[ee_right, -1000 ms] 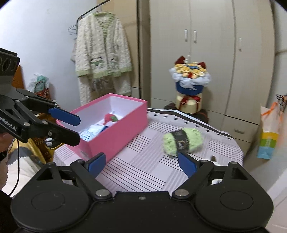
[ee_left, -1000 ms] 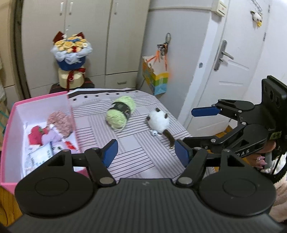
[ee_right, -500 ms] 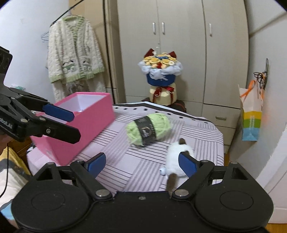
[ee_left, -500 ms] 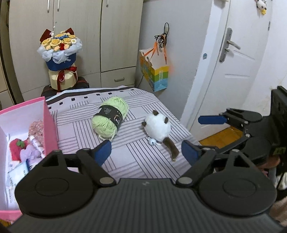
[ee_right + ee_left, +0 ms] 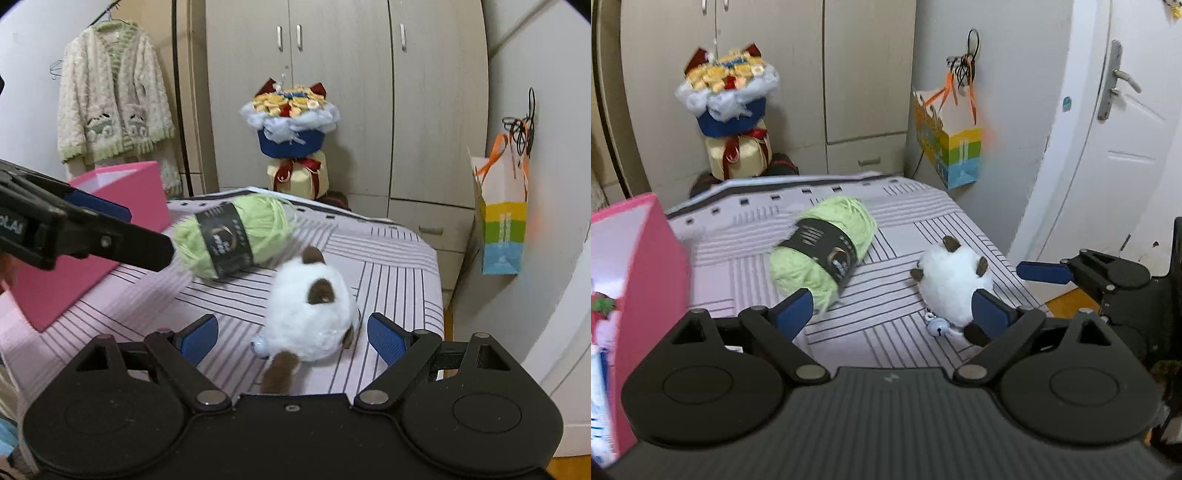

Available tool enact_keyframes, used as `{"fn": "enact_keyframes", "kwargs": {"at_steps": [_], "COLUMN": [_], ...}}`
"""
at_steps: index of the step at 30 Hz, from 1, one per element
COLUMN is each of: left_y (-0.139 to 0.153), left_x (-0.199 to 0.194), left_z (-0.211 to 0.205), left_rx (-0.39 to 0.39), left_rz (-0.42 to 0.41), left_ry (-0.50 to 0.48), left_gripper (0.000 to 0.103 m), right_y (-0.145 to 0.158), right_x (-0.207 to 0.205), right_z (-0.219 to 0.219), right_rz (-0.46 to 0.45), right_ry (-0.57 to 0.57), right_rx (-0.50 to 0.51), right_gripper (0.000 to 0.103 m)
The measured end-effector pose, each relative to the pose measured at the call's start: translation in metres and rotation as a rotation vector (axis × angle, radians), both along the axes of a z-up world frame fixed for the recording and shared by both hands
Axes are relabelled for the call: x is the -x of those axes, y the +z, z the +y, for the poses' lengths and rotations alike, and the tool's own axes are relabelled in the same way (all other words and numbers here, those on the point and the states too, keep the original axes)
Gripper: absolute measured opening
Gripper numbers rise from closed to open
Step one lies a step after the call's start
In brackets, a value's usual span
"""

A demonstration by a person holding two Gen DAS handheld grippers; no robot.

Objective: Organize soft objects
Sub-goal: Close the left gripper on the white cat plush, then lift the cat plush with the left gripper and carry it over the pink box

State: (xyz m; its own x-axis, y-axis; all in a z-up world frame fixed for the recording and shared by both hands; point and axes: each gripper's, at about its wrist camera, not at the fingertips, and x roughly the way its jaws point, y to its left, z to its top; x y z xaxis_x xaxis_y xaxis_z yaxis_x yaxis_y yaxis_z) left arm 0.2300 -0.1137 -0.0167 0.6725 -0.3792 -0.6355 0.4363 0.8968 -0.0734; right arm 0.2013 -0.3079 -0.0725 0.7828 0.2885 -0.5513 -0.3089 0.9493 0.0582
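Observation:
A green yarn ball [image 5: 822,251] with a black label lies on the striped table [image 5: 894,332]; it also shows in the right wrist view [image 5: 236,236]. A white plush cat [image 5: 955,282] with brown ears and a small bell lies to its right and shows in the right wrist view [image 5: 310,314]. My left gripper [image 5: 892,314] is open and empty, just short of both. My right gripper [image 5: 291,336] is open, with the plush cat between its fingers, untouched. A pink box [image 5: 639,280] with soft items stands at the left.
A flower bouquet [image 5: 729,110] stands behind the table before the wardrobe. A colourful paper bag [image 5: 951,147] hangs on the wall at the right. A white door [image 5: 1108,147] is at the right. A cardigan [image 5: 114,96] hangs at the left.
Both grippers have moved forward and to the right, away from the pink box, towards the yarn ball and plush cat. The right gripper now straddles the cat. Both stay open.

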Motion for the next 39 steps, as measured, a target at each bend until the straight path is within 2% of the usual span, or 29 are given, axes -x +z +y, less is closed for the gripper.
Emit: {"fn": "enact_keyframes", "kwargs": {"at_steps": [4,8,12,15,16,19,21,22,35,39], "left_y": [-0.016,-0.028,-0.042,-0.049,-0.051,-0.058,-0.062,-0.064,-0.047,-0.036], "left_x": [-0.022,-0.037,-0.048,-0.051,-0.052,-0.055,-0.057,-0.056,-0.011,0.009], "left_z": [-0.012,-0.024,-0.031,-0.034,-0.034,-0.032,-0.03,-0.029,-0.023,-0.022], "left_rx": [0.057,0.125,0.211,0.244,0.249,0.281,0.293,0.294,0.204,0.138], "left_rz": [0.062,0.088,0.136,0.121,0.122,0.153,0.182,0.2,0.163,0.118], "left_ry": [0.003,-0.015,-0.034,-0.037,-0.034,-0.037,-0.046,-0.051,-0.063,-0.064], "left_gripper": [0.091,0.09,0.09,0.088,0.087,0.072,0.058,0.058,0.055,0.055], "right_y": [-0.012,-0.027,-0.036,-0.036,-0.035,-0.034,-0.032,-0.03,-0.017,-0.008], "right_x": [-0.019,-0.035,-0.039,-0.039,-0.038,-0.033,-0.028,-0.024,0.017,0.029], "right_z": [-0.006,-0.004,-0.003,-0.001,0.0,0.002,0.005,0.006,0.035,0.045], "right_rz": [0.065,0.131,0.124,0.113,0.105,0.088,0.068,0.062,0.052,0.056], "right_ry": [-0.007,-0.013,-0.016,-0.023,-0.023,-0.028,-0.043,-0.051,-0.102,-0.102], "right_rx": [-0.05,-0.064,-0.079,-0.083,-0.079,-0.089,-0.096,-0.1,-0.096,-0.126], "right_gripper": [0.091,0.091,0.091,0.09,0.087,0.074,0.066,0.063,0.062,0.063]}}
